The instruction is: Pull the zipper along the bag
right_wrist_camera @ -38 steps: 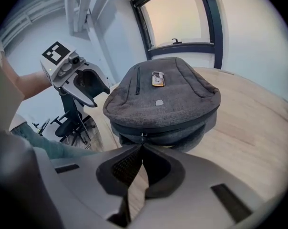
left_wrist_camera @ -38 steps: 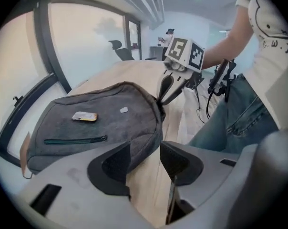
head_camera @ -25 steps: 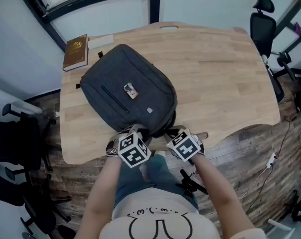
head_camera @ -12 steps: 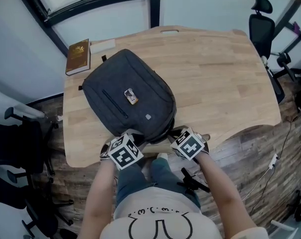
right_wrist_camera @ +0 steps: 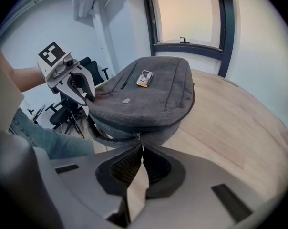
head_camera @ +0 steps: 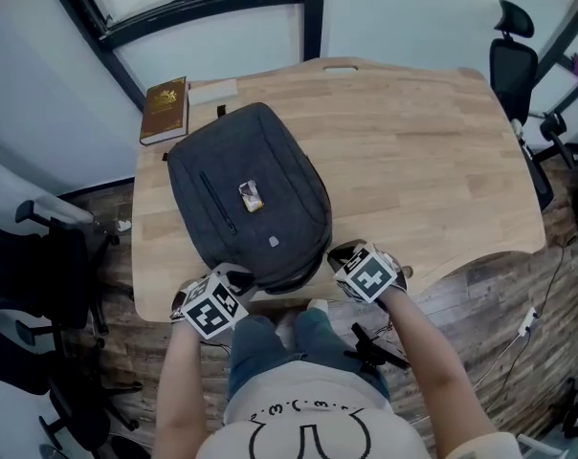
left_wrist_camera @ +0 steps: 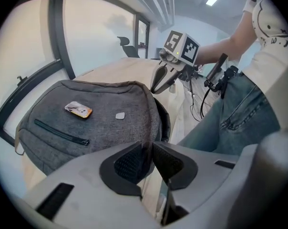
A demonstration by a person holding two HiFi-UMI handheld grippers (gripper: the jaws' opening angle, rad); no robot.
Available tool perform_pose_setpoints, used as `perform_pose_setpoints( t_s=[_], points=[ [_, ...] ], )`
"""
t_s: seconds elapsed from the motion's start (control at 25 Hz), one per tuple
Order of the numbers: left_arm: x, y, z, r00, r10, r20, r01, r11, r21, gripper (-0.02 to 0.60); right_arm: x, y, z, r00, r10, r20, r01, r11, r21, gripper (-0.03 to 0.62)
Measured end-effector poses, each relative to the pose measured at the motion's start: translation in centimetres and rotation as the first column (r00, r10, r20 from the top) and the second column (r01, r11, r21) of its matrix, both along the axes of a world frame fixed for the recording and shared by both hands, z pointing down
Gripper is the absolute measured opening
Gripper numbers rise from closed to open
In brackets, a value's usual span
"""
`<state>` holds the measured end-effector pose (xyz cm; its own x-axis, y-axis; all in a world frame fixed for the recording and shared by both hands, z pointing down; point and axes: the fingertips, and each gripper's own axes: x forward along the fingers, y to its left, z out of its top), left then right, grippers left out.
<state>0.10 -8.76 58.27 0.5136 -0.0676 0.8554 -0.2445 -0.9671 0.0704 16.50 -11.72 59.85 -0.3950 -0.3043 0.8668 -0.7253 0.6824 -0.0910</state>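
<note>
A dark grey backpack (head_camera: 246,194) lies flat on the wooden table (head_camera: 433,161), its bottom end at the near edge. My left gripper (head_camera: 233,277) is at the bag's near left corner. In the left gripper view (left_wrist_camera: 148,149) it is shut on the bag's grey edge fabric, and its jaws have just been closing a little. My right gripper (head_camera: 339,253) is at the near right corner. Its tips (right_wrist_camera: 139,149) pinch the small metal zipper pull (right_wrist_camera: 138,138); the jaws have just been opening slightly, with the pull between them.
A brown book (head_camera: 165,110) and a white pad (head_camera: 212,92) lie at the table's far left corner. Office chairs stand to the right (head_camera: 519,55) and left (head_camera: 31,256). My legs in jeans (head_camera: 299,338) are at the table's near edge.
My left gripper has moved left along the bag's near edge, away from the right gripper. The right gripper has stayed at the bag's near right corner.
</note>
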Motion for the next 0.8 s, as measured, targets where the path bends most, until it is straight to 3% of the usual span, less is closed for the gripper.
perform_pose_setpoints(
  t_s=[0.4, 0.6, 0.68, 0.8],
  points=[
    [-6.7, -2.1, 0.2, 0.992, -0.122, 0.028, 0.120, 0.992, 0.045, 0.078, -2.5, -1.8, 0.9, 0.999, -0.050, 0.008, 0.050, 0.999, -0.005, 0.067],
    [-10.0, -3.4, 0.7, 0.978, -0.185, 0.102, 0.167, 0.973, 0.161, 0.097, -5.9, -1.4, 1.2, 0.992, -0.127, 0.019, 0.128, 0.991, -0.037, 0.054],
    [-10.1, -3.0, 0.2, 0.975, -0.183, 0.125, 0.162, 0.973, 0.163, 0.105, -6.7, -1.1, 1.3, 0.984, -0.179, 0.013, 0.179, 0.983, -0.041, 0.053],
    [-8.3, -2.6, -1.6, 0.981, -0.184, 0.053, 0.178, 0.978, 0.111, 0.130, -6.9, -1.0, 1.1, 0.979, -0.203, 0.018, 0.203, 0.977, -0.056, 0.054]
  ],
)
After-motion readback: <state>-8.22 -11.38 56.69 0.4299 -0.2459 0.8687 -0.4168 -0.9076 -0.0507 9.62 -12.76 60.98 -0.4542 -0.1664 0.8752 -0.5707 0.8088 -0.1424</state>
